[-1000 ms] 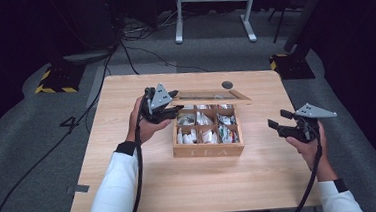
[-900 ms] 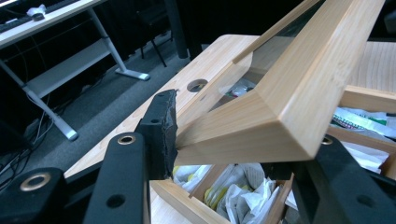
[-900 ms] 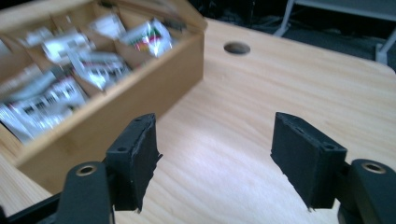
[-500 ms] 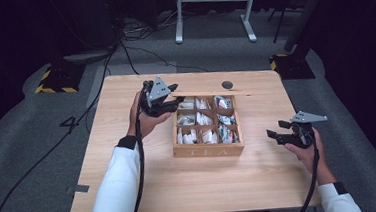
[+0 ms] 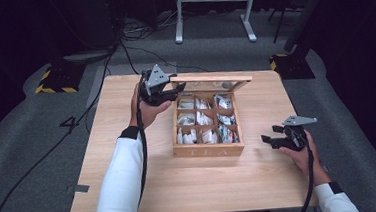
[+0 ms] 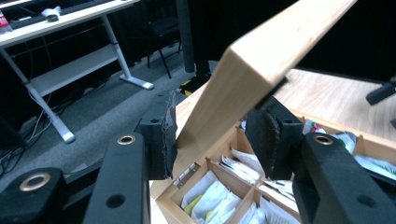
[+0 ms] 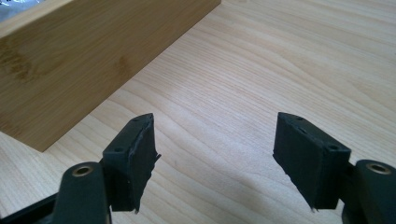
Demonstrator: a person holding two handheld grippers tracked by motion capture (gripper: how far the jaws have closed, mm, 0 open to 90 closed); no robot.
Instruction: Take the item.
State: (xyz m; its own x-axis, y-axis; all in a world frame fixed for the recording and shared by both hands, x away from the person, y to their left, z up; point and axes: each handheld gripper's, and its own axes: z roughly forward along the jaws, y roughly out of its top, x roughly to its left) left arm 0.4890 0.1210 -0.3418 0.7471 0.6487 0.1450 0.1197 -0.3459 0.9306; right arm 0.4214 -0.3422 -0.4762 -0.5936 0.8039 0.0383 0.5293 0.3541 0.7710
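Observation:
A wooden tea box (image 5: 208,150) stands mid-table, its compartments (image 6: 210,196) holding several white tea bags. Its hinged lid (image 5: 214,79) is lifted off the box and hangs over the back edge. My left gripper (image 5: 172,91) grips the lid's left end. In the left gripper view the lid (image 6: 261,56) runs between the pads (image 6: 163,135), and the left gripper (image 6: 215,135) is shut on it. My right gripper (image 5: 269,136) sits low over the table to the right of the box, open and holding nothing. In the right gripper view the right gripper (image 7: 215,158) faces the box's side wall (image 7: 84,60).
The light wooden table (image 5: 181,186) has bare room in front of the box and on both sides. On the grey floor behind lie cables (image 5: 136,34), white desk legs (image 5: 214,14) and two yellow-and-black striped bases (image 5: 54,85).
My right gripper has sunk toward the tabletop. My left gripper has shifted a little with the lid, and the lid's tilt over the box has changed.

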